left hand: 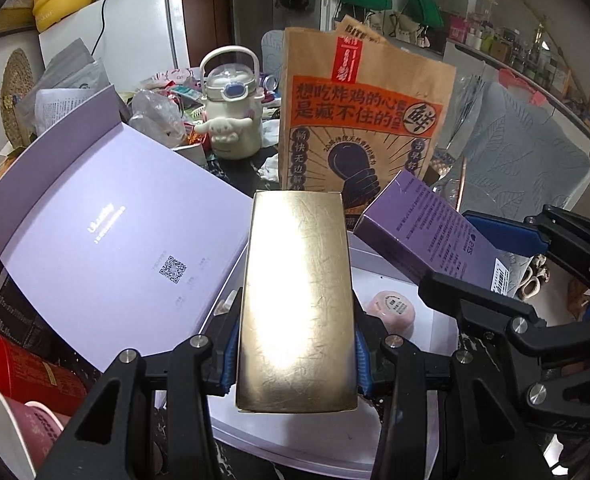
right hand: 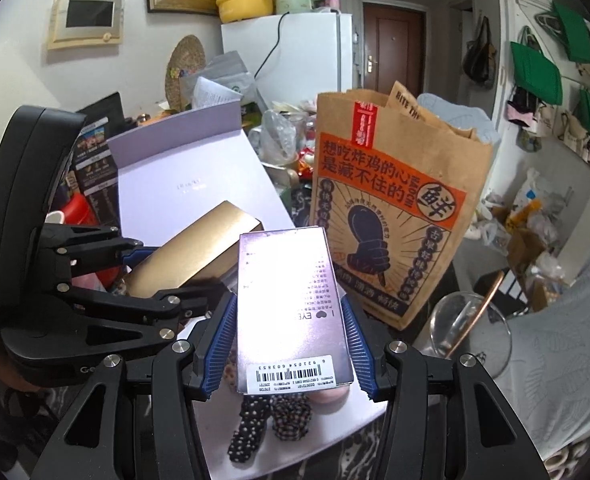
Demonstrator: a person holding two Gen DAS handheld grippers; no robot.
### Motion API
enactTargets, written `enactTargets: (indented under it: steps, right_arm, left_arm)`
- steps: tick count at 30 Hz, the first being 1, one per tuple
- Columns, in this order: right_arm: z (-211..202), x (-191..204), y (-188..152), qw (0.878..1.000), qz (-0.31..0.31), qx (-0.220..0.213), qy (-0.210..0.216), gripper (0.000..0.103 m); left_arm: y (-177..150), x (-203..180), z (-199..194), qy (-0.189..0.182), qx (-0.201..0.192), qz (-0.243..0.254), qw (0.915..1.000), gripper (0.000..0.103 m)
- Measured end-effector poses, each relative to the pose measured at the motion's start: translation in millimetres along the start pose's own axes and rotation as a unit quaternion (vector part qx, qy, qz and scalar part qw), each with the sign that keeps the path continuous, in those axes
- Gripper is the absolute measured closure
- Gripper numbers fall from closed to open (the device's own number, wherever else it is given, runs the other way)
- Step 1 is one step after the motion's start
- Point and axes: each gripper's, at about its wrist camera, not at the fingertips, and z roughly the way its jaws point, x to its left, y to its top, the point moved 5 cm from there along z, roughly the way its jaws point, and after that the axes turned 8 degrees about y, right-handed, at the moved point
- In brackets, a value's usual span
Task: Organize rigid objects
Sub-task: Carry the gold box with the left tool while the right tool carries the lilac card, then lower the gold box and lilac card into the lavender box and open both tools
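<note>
— We've got both tongs loaded: our left gripper [left hand: 295,354] is pinching the gold box [left hand: 297,300] across its long sides, held up over the open lavender tray [left hand: 379,264].

— And our right gripper [right hand: 287,340] is clamped on the purple box [right hand: 291,304], just beside the gold one, in front of the paper bag [right hand: 395,216].

— Both look like light, stiff cardboard, we'd say. The glossy faces could slip, and hard squeezing might dent them.

— So we'd stay on the side walls, near the middle.
</note>
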Motion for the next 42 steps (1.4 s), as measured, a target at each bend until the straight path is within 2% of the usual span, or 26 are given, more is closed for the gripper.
enactTargets:
  steps: [19, 29, 35, 39, 42]
  right_arm:
    - [45, -26, -21, 0.998, 0.028, 0.059, -0.016, 0.051]
    - [55, -36, -37, 0.995, 0.058, 0.086, -0.011, 0.051]
    - [60, -41, -47, 0.992, 0.072, 0.103, -0.014, 0.051]
    - [63, -40, -54, 0.991, 0.072, 0.113, -0.016, 0.051]
    - [67, -39, -59, 0.99, 0.073, 0.122, -0.017, 0.051]
  left_arm:
    - [-9, -6, 49, 0.014, 0.064, 0.023, 0.9976, 0.059]
    - [-15, -15, 48, 0.023, 0.072, 0.044, 0.9962, 0.059]
    - [-28, -25, 45, 0.01, 0.086, 0.048, 0.9951, 0.059]
    - [-41, -30, 52, -0.005, 0.114, 0.042, 0.9926, 0.059]
    - [-48, -32, 54, 0.0, 0.113, 0.044, 0.9926, 0.059]
